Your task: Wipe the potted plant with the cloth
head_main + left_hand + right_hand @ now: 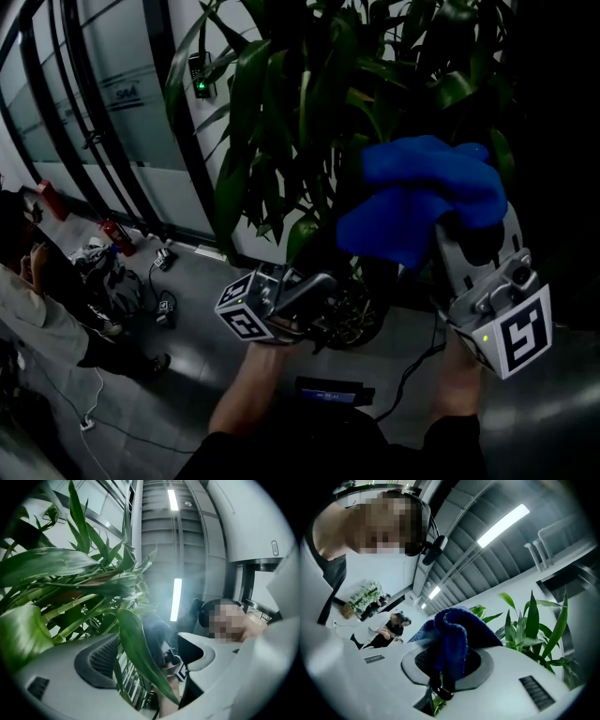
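As I see it, left gripper: jaws apart, plant leaf hanging between them.
right gripper: jaws clamped on blue cloth.

In the head view the potted plant runs out of frame at twelve o'clock, its pot sits mostly hidden in shadow behind the left gripper, the blue cloth covers the jaw tips of the right gripper (bunched right over them), and a person is cut off at nine o'clock.
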{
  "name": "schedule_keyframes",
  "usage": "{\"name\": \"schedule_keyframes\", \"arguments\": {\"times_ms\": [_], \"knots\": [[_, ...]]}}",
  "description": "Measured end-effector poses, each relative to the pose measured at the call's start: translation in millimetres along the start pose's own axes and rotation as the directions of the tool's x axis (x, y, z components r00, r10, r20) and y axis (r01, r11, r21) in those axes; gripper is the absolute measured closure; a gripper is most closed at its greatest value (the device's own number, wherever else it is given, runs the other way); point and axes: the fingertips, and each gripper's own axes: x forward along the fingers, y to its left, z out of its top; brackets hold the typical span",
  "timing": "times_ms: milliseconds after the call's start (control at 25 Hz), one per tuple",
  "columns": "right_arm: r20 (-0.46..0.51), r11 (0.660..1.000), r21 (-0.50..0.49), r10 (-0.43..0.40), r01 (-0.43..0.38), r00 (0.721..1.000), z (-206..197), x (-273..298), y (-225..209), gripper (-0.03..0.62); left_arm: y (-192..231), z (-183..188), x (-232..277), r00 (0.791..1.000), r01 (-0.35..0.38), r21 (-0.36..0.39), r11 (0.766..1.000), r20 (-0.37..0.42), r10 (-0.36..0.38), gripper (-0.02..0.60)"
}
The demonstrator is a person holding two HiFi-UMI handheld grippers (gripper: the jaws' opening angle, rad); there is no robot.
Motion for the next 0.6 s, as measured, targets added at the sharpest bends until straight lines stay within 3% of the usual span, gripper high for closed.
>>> {"name": "schedule_keyframes", "arguments": {"times_ms": [80,280,440,600], "knots": [[-0.017,1.000,0.012,-0.005,0.006,1.000,-11,16,-4,0.519,0,3,-2,1.000,0.005,-0.008,1.000,0.021,-0.004,0.184],[-0.162,0.994,0.059,0.102,-0.094,0.981,-69,35,26,0.517,-14,9,1,0.997,0.054,0.005,0.999,0.054,-0.054,0.170],[-0.185,0.982,0.157,0.138,-0.109,0.973,-93,23,53,0.519,-16,9,0,0.996,0.063,-0.009,0.998,0.058,-0.062,0.165],[-0.194,0.982,0.134,0.159,-0.135,0.968,-98,7,77,0.519,-13,11,-1,0.995,0.064,-0.030,0.997,0.072,-0.062,0.164]]}}
